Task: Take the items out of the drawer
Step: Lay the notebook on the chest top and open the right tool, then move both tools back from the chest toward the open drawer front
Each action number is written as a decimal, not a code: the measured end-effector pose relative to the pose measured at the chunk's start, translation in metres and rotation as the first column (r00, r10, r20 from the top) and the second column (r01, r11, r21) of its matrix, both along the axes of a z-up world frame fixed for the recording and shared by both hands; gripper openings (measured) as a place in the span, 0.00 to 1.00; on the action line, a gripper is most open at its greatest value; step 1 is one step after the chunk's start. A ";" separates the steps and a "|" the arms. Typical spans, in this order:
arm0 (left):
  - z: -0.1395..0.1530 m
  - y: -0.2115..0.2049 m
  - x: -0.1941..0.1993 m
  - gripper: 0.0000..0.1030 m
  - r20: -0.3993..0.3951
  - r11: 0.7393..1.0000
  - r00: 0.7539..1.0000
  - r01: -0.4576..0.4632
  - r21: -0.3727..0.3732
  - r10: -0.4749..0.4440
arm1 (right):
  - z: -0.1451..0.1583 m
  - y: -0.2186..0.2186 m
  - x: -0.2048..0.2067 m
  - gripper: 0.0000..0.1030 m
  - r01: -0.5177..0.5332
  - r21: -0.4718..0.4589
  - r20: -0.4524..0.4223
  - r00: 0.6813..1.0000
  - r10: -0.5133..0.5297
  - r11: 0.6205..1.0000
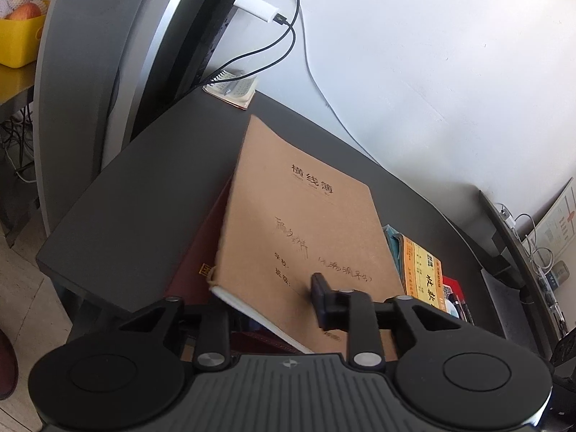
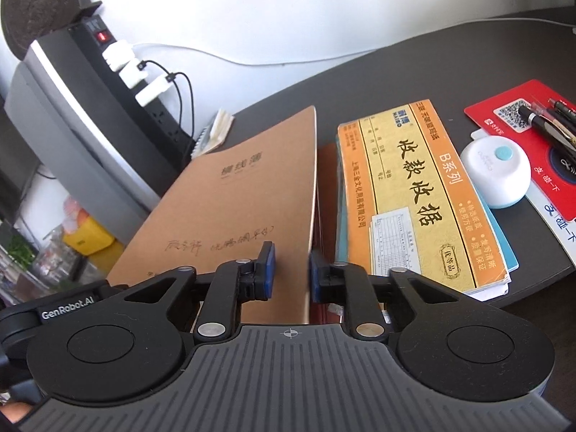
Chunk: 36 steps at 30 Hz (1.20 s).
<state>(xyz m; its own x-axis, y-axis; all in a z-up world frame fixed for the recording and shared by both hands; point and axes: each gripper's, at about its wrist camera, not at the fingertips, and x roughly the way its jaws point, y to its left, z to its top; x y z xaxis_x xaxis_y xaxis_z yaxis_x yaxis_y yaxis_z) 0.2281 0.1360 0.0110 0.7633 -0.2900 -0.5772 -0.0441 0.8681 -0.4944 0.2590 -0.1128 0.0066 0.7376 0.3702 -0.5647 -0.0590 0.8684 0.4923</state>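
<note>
notebook: the kraft-brown notebook (image 1: 295, 230) is sitting tilted over a dark red book (image 1: 196, 262), its spine side lifted, close to the bench's near edge

left gripper: left gripper (image 1: 273, 309) is clamping down on the notebook's near edge, one finger on the cover, the other tucked underneath out of sight

right gripper: right gripper (image 2: 291, 271) is hanging part open, straddling the notebook's right edge but not pinching it as far as I can tell

neighbours: orange receipt book (image 2: 414, 194) lying just right of it, then a white round gadget (image 2: 498, 171) and a red card (image 2: 511, 115) with pens toward the right edge

step: looks like the notebook is being set down on the bench (image 1: 136, 194)

next: probably lowering it flat and letting go, minding the stack doesn't slide
</note>
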 end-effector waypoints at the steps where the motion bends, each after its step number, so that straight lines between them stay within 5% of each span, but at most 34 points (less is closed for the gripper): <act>1: 0.002 0.000 -0.002 0.44 0.001 1.000 1.000 0.002 0.010 -0.002 | 0.001 -0.001 -0.001 0.33 0.000 0.002 0.002 1.000 0.000 1.000; 4: 0.006 0.002 -0.006 0.62 -0.004 0.998 1.000 -0.021 0.063 0.021 | 0.008 -0.002 -0.007 0.35 0.008 -0.013 0.035 0.999 -0.008 1.000; 9: 0.011 0.005 -0.016 0.69 -0.026 0.988 0.998 -0.052 0.143 0.057 | 0.024 -0.004 -0.021 0.39 0.003 -0.042 0.064 0.998 0.000 0.999; 15: 0.006 -0.005 -0.036 0.72 -0.094 0.965 0.995 -0.011 0.263 0.037 | 0.030 -0.007 -0.046 0.40 -0.026 -0.058 0.051 0.998 0.029 0.998; 22: 0.002 -0.021 -0.073 0.73 -0.130 0.949 0.991 0.027 0.315 0.015 | 0.029 -0.014 -0.083 0.45 -0.051 -0.089 0.027 0.998 0.054 0.995; 27: 0.014 -0.046 -0.099 0.77 -0.085 0.911 0.996 0.035 0.410 -0.001 | 0.028 -0.018 -0.104 0.60 -0.055 -0.143 0.018 0.998 0.058 0.988; 33: 0.024 -0.063 -0.128 0.83 -0.049 0.920 0.998 0.062 0.387 -0.047 | 0.042 -0.031 -0.140 0.78 -0.035 -0.235 0.074 0.996 0.054 0.971; 36: 0.025 -0.072 -0.143 0.83 -0.038 0.921 0.998 0.061 0.385 -0.050 | 0.047 -0.041 -0.162 0.79 -0.015 -0.286 0.112 0.993 0.049 0.958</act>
